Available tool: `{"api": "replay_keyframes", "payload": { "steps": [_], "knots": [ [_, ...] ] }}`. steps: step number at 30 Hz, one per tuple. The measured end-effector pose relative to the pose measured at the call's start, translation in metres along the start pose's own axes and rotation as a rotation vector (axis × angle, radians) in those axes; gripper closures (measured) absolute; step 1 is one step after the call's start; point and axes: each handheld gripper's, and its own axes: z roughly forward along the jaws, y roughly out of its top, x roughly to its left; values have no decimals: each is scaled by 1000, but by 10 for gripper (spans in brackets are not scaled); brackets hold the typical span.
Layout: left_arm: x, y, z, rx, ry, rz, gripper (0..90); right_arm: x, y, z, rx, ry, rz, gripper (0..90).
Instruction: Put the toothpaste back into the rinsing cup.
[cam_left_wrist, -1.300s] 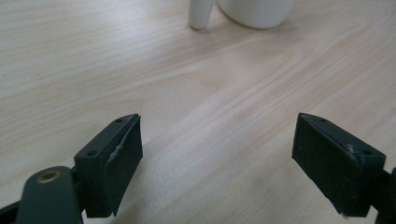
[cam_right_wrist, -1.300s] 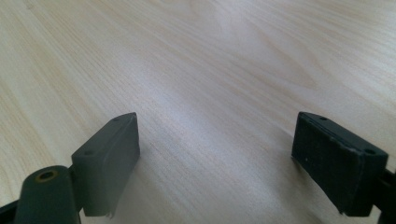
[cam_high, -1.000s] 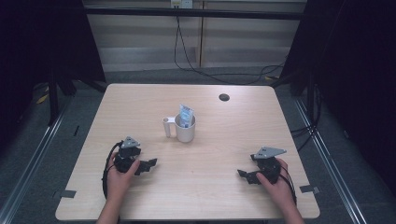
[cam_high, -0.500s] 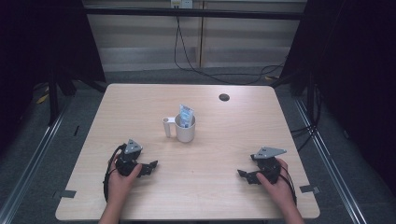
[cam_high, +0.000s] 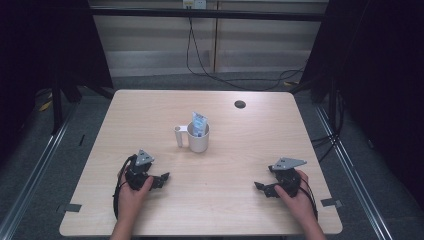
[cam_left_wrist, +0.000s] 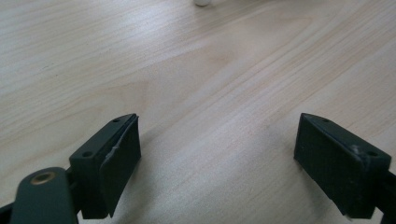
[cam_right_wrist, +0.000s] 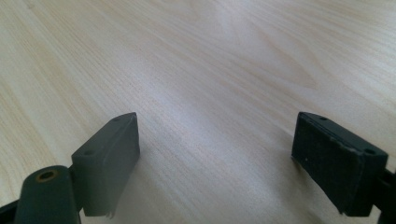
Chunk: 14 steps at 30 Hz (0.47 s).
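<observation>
The table (cam_high: 150, 120) is a pale wood top, bare but for a few things. Near its middle stands a white mug (cam_high: 198, 140), handle toward the person's left, with a blue-and-white packet (cam_high: 199, 124) upright inside it, leaning on the far rim. That mug and packet are likely the work in hand, set centrally so either arm can reach them. A small dark disc (cam_high: 240, 104) lies well apart near the far edge.

The left gripper (cam_high: 161, 179) rests low on the near left of the table, held in a hand (cam_high: 131, 195), jaws aimed toward the middle. The right gripper (cam_high: 260, 186) sits at the near right in the other hand (cam_high: 295, 196), jaws aimed inward too. Both look like a rest pose, well apart from the mug, so I judge that no reach has begun.

The high view gives the layout but leaves the jaws too small to read. The left gripper (cam_left_wrist: 217, 154) view settles it: its jaws stand wide apart with only wood grain between, and a sliver of the mug's (cam_left_wrist: 204, 2) base shows at the top edge. The right gripper (cam_right_wrist: 215, 154) view shows the same spread, released and holding nothing, above bare table.
</observation>
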Motion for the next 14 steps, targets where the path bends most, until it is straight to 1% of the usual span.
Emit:
{"api": "replay_keyframes", "payload": {
  "steps": [5,6,14],
  "knots": [
    [0,0,0,2,1,6,144,0,0,0,0,0,0,147],
    [0,0,0,-2,2,0,144,0,0,0,0,0,0,147],
    [0,0,0,1,5,3,144,0,0,0,0,0,0,147]
  ]
}}
